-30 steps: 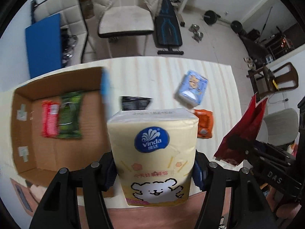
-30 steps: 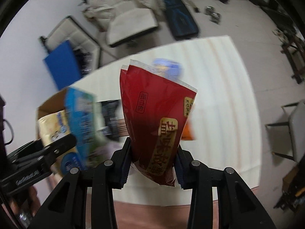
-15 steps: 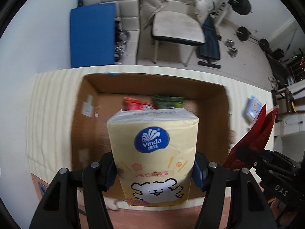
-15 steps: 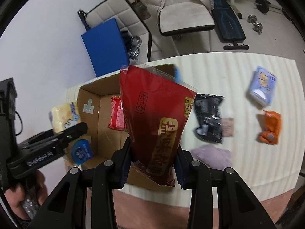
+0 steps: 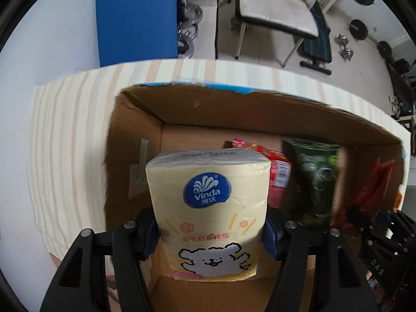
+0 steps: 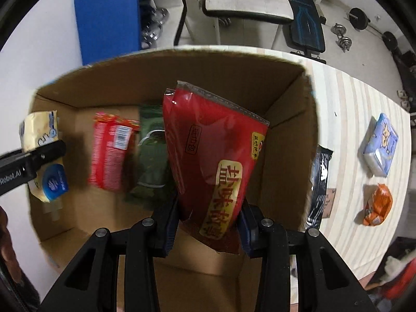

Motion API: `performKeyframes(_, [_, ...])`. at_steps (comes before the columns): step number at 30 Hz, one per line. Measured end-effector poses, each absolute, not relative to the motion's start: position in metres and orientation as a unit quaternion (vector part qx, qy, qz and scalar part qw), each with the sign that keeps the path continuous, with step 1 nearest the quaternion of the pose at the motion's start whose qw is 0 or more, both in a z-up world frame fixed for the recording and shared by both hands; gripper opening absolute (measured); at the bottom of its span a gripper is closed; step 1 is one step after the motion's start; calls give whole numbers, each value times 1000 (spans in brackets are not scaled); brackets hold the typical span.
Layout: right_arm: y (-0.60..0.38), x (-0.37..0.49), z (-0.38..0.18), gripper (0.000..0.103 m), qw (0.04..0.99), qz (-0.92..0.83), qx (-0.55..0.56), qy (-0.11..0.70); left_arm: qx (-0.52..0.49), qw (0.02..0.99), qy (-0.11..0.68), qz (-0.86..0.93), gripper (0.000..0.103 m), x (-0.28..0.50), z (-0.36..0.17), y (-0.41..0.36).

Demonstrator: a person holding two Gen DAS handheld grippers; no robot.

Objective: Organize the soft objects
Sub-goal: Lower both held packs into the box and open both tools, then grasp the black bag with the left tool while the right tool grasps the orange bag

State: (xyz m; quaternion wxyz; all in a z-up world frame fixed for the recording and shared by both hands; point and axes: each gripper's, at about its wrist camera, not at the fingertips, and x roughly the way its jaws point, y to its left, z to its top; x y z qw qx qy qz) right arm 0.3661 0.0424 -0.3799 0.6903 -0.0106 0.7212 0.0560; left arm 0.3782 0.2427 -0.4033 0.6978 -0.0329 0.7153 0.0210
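My left gripper (image 5: 211,236) is shut on a yellow Vinda tissue pack (image 5: 208,197) and holds it inside the left part of the open cardboard box (image 5: 260,114). My right gripper (image 6: 209,227) is shut on a red snack bag (image 6: 215,161) and holds it inside the right part of the same box (image 6: 288,119). A red packet (image 6: 111,153) and a green packet (image 6: 153,161) lie on the box floor. The tissue pack also shows at the left of the right wrist view (image 6: 43,153).
On the striped table (image 6: 351,119) right of the box lie a black packet (image 6: 318,182), a blue tissue pack (image 6: 381,148) and an orange packet (image 6: 378,205). Behind the table are a blue panel (image 5: 137,18), a white chair (image 5: 275,2) and weights on the floor.
Both grippers moved left from over the table to the box and dropped into it, each still holding its item. The box now fills both views.
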Motion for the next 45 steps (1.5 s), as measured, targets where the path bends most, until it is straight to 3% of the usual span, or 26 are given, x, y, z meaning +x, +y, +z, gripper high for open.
performKeyframes(4, [49, 377, -394, 45, 684, 29, -48, 727, -21, 675, 738, 18, 62, 384, -423, 243])
performKeyframes(8, [51, 383, -392, 68, 682, 35, -35, 729, -35, 672, 739, 20, 64, 383, -419, 242])
performKeyframes(10, [50, 385, -390, 74, 684, 29, -35, 728, -55, 672, 739, 15, 66, 383, -415, 245])
performKeyframes(12, [49, 385, -388, 75, 681, 31, -30, 731, -65, 677, 733, 13, 84, 383, -407, 248])
performKeyframes(16, [49, 383, -386, 100, 686, 27, -28, 727, -64, 688, 722, 13, 89, 377, -394, 250])
performKeyframes(17, [49, 382, -384, 102, 688, 27, -29, 725, -64, 688, 722, 12, 92, 376, -393, 250])
performKeyframes(19, [52, 379, -381, 103, 691, 31, -26, 722, -65, 692, 719, 6, 99, 369, -388, 249])
performKeyframes(32, [59, 331, -350, 103, 719, 52, -2, 693, -66, 740, 668, 31, 99, 303, -339, 240])
performKeyframes(45, [45, 260, -269, 103, 770, 90, 13, 631, -58, 798, 598, 47, 99, 234, -261, 217])
